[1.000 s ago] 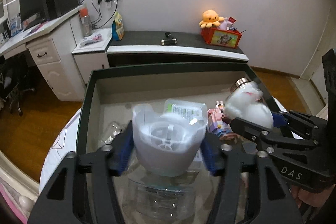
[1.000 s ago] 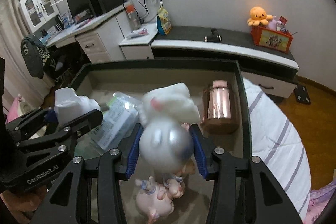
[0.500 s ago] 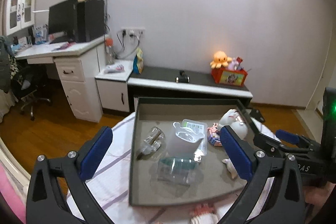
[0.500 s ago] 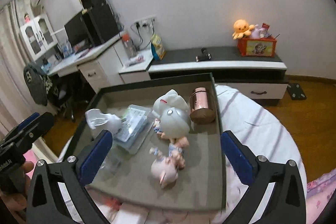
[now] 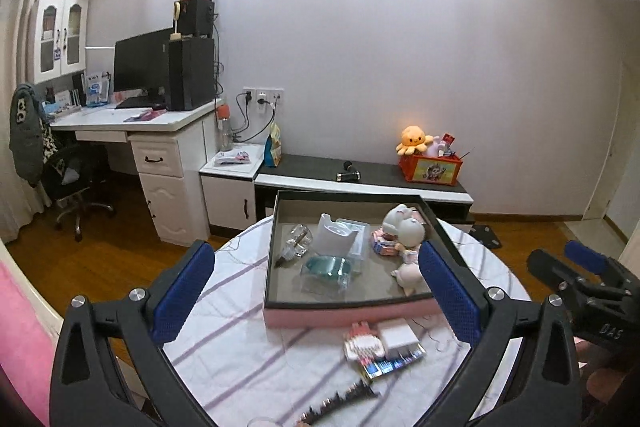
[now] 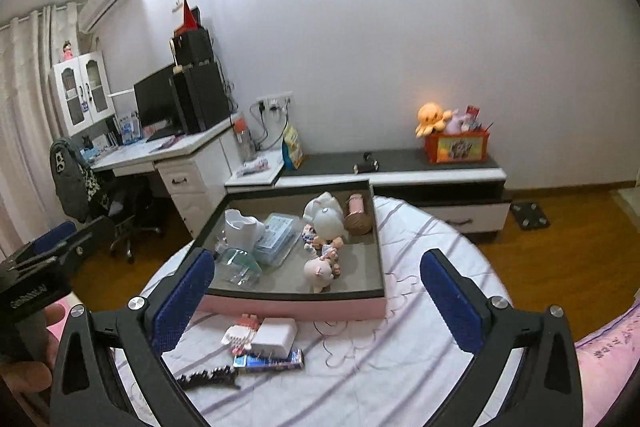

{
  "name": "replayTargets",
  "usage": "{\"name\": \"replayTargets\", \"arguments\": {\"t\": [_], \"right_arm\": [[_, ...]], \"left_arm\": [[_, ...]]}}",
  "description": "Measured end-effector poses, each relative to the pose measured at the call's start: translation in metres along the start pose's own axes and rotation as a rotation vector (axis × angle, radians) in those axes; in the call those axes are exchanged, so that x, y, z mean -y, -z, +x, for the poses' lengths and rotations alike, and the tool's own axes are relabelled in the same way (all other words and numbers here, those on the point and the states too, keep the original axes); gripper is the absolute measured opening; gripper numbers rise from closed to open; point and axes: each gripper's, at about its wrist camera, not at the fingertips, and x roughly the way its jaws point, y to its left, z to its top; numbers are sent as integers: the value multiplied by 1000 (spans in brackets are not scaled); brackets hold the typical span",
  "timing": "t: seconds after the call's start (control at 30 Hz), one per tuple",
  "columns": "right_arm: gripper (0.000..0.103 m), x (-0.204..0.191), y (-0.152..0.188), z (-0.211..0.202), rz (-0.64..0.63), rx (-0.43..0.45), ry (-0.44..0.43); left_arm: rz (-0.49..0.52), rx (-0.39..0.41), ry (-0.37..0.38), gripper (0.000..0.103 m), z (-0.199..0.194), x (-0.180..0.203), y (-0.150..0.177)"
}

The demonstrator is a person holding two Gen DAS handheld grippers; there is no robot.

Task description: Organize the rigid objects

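tongs spread wide, filled tray

My two wrist cameras look forward from above the table's near edge, left and right, sharing the tray.

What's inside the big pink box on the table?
The pink box holds a white cup, a clear packet, a teal-tinted clear case, a copper jar, a white-haired doll and a piggy figure. Anything beneath them is hidden.
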Motion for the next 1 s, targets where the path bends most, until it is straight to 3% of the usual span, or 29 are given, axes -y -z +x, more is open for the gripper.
{"name": "replayTargets", "arguments": {"t": [0.33,0.57,1.0], "right_arm": [[103,-11,22,-72,-48,71,21],[103,-16,31,-86,-61,74,17],[103,-19,35,-99,-69,73,25]], "left_arm": [[1,32,-26,103,-58,8,14],[0,44,-40,103,-83,10,24],[-11,50,-45,103,-95,11,28]]}}
